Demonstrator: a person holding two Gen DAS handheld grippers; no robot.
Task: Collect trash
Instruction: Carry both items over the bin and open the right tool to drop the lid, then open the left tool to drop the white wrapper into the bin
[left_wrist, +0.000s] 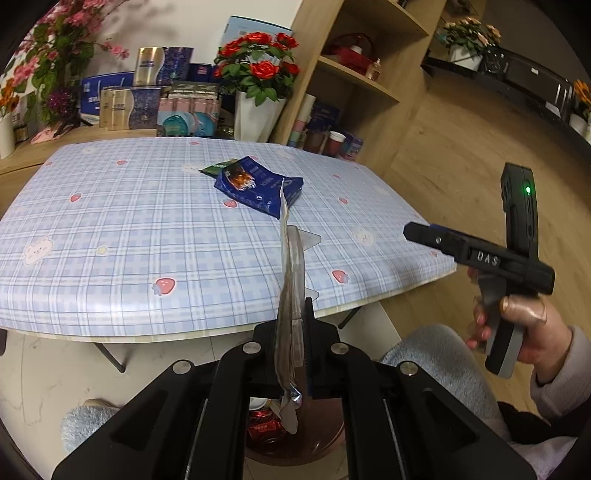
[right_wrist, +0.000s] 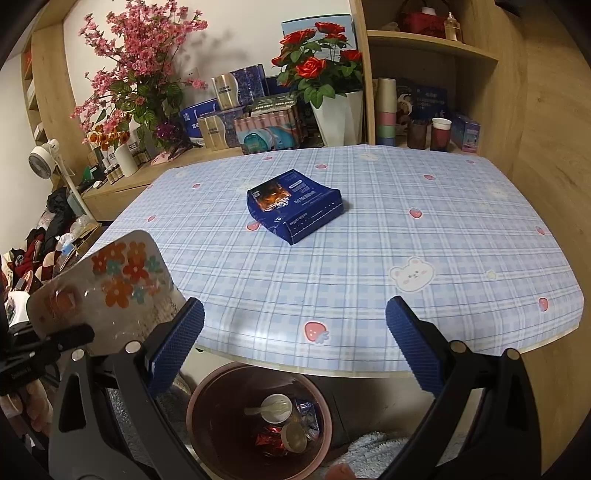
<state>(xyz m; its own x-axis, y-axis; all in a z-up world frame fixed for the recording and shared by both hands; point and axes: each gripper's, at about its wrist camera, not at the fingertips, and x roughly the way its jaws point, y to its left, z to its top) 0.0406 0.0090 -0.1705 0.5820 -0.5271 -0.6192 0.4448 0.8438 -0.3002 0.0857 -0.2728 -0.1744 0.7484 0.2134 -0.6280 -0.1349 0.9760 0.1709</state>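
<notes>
The left gripper (left_wrist: 295, 332) is closed on a thin transparent plastic wrapper with orange and teal flowers printed on it (right_wrist: 110, 284). In the left wrist view the wrapper (left_wrist: 290, 295) stands on edge between the jaws, and its silvery lower end hangs just above the round pink-brown trash bin (right_wrist: 207, 435) on the floor. The right gripper (right_wrist: 295, 350) is wide open and holds nothing — its blue ribbed pads (right_wrist: 177, 347) stand well apart, also above the bin. On its black body, seen from the left wrist, the letters "DAS" (left_wrist: 487, 257) can be read beside a green light.

In the bin lie a white cup with a spoon (right_wrist: 275, 406), a red crumpled can (right_wrist: 269, 439) and a blue packet (right_wrist: 306, 410). Beyond the bin, on the blue checked tablecloth with strawberries and bears (right_wrist: 406, 221), lies a dark blue flattened cardboard box (right_wrist: 295, 203) with a photo and white writing too small to read. A green packet (left_wrist: 216, 168) lies just behind the box.
</notes>
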